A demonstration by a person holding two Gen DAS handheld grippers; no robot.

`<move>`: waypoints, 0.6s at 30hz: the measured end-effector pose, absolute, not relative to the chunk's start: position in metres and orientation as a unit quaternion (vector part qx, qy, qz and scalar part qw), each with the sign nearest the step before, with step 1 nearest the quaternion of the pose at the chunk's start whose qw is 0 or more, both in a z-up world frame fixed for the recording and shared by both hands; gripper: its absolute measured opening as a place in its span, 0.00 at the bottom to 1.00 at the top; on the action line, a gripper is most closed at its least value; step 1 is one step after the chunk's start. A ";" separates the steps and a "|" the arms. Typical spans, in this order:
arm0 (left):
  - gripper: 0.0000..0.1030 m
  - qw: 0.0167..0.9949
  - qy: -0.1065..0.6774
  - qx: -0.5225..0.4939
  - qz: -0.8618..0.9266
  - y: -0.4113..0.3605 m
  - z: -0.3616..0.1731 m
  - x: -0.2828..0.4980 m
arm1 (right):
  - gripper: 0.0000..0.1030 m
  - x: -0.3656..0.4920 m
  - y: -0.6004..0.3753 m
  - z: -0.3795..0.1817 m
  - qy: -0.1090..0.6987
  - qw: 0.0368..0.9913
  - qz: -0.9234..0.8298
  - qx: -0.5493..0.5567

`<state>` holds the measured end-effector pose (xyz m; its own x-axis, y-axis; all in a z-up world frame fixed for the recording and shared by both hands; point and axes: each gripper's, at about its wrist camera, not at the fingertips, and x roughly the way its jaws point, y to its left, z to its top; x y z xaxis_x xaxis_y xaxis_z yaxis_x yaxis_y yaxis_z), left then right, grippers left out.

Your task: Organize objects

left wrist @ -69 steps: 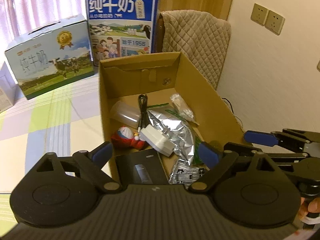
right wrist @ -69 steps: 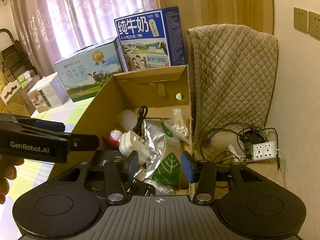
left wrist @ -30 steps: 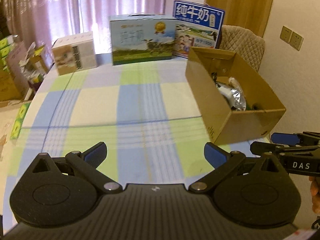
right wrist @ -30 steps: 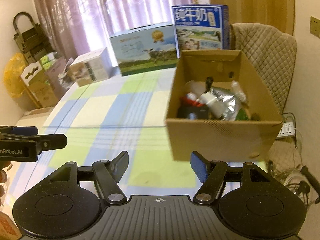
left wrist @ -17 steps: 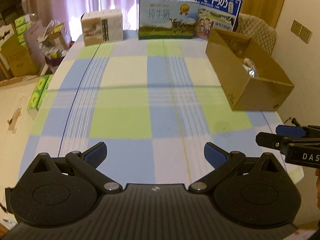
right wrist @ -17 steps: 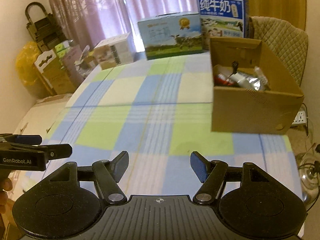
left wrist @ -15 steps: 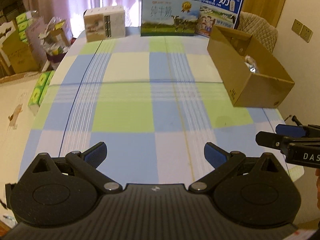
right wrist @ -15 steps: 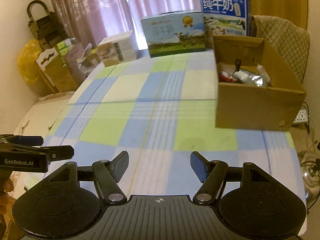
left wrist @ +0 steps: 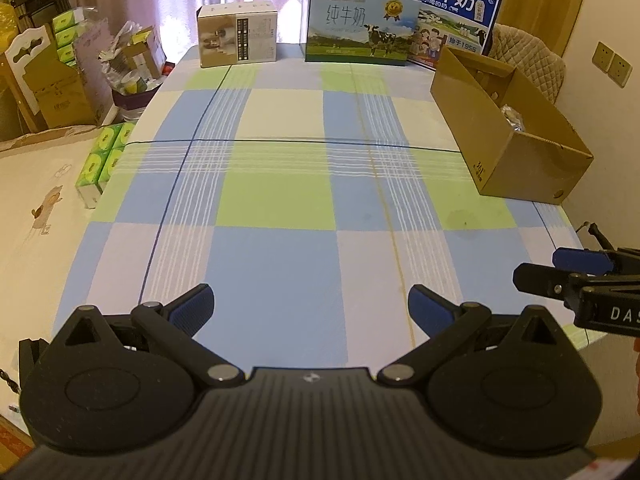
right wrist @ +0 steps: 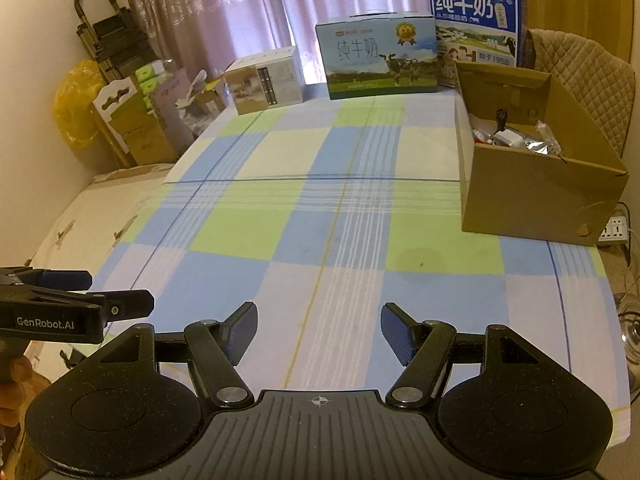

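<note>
An open cardboard box [left wrist: 520,160] [right wrist: 536,196] stands at the right edge of the checked tablecloth [left wrist: 304,176] [right wrist: 320,208]. Inside it I see a silver foil bag [right wrist: 538,145], a white plug [right wrist: 505,136] and a black cable; the rest of its contents is hidden by the box wall. My left gripper [left wrist: 310,308] hangs open over the near edge of the table, holding nothing. My right gripper [right wrist: 319,332] is open too, empty, over the near edge. Each shows from the side in the other's view: the right gripper [left wrist: 560,268], the left gripper [right wrist: 116,300].
Two milk cartons [left wrist: 358,24] [left wrist: 456,2] and a smaller beige box [left wrist: 238,34] line the table's far edge. A quilted chair [right wrist: 580,76] stands behind the cardboard box. Boxes, green tissue packs [left wrist: 102,160] and a folded ladder [right wrist: 108,28] crowd the floor on the left. A power strip [right wrist: 616,230] lies at the right.
Both grippers have drawn back from inside the cardboard box to the near edge of the table. The box now sits far off at the right. Both stay open and empty.
</note>
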<state>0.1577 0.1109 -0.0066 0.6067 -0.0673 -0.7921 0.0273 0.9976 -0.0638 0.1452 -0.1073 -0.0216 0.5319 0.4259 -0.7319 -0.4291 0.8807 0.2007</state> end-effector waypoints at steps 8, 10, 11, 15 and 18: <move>0.99 0.898 0.440 -0.024 -0.023 0.117 -0.006 0.149 | 0.64 0.137 -0.101 -0.024 0.420 0.873 0.248 -0.005; 0.99 0.897 0.440 -0.024 -0.023 0.118 -0.006 0.147 | 0.64 0.135 -0.100 -0.025 0.421 0.872 0.248 -0.006; 0.99 0.897 0.441 -0.024 -0.023 0.119 -0.006 0.147 | 0.64 0.135 -0.100 -0.025 0.421 0.872 0.248 -0.006; 0.99 0.897 0.441 -0.023 -0.023 0.120 -0.007 0.145 | 0.64 0.133 -0.099 -0.026 0.423 0.872 0.248 -0.006; 0.99 0.896 0.443 -0.023 -0.024 0.120 -0.009 0.145 | 0.64 0.131 -0.098 -0.027 0.425 0.871 0.247 -0.007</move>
<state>0.1449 0.1202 -0.0085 0.6068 -0.0631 -0.7923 0.0226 0.9978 -0.0622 0.1312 -0.0980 -0.0267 0.5179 0.4237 -0.7431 -0.4354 0.8783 0.1973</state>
